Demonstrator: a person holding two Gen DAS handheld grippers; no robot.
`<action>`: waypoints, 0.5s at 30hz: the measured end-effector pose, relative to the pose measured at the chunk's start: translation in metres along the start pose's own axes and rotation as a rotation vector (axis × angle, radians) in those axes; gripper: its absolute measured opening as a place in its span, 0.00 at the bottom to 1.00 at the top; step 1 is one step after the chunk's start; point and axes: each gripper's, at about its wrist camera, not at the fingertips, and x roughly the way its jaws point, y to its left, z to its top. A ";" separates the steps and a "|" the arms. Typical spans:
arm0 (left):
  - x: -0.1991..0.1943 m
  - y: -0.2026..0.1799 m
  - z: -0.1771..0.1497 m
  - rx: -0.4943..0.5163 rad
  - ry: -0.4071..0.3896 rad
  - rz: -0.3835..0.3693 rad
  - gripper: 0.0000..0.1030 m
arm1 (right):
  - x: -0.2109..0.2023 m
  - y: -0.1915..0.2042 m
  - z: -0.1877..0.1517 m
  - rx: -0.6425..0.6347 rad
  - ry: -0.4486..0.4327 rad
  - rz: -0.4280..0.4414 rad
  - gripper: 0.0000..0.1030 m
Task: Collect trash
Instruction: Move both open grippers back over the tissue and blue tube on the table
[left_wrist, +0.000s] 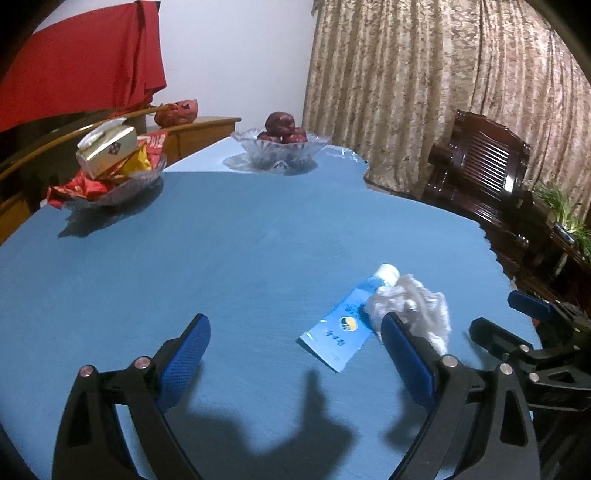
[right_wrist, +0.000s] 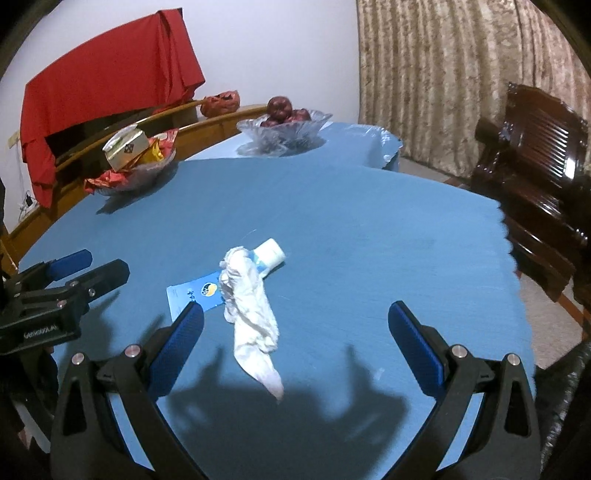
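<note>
My right gripper (right_wrist: 295, 325), jaws wide and empty, sat nearest the crumpled tissue (right_wrist: 249, 295), whose long axis ran straight ahead, toward the table's (right_wrist: 369, 229) far edge.

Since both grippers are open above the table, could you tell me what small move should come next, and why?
Probably lower the right gripper onto the crumpled tissue and close. The tissue lies loose across the blue tube, already between its open jaws, while the left gripper sits off to the side, also open.

Blue-clothed table (right_wrist: 369, 236) w/ tube (right_wrist: 207, 291), tissue (right_wrist: 251, 317) across it, snack dish (right_wrist: 136, 177), fruit bowl (right_wrist: 284, 129).
</note>
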 end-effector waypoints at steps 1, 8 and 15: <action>0.004 0.003 0.000 -0.002 0.004 -0.001 0.89 | 0.005 0.002 0.001 -0.003 0.005 0.004 0.94; 0.018 0.015 0.000 -0.006 0.025 0.007 0.89 | 0.038 0.017 0.005 -0.020 0.055 0.018 0.84; 0.027 0.022 0.000 -0.013 0.039 0.002 0.88 | 0.059 0.022 0.001 -0.040 0.133 0.041 0.47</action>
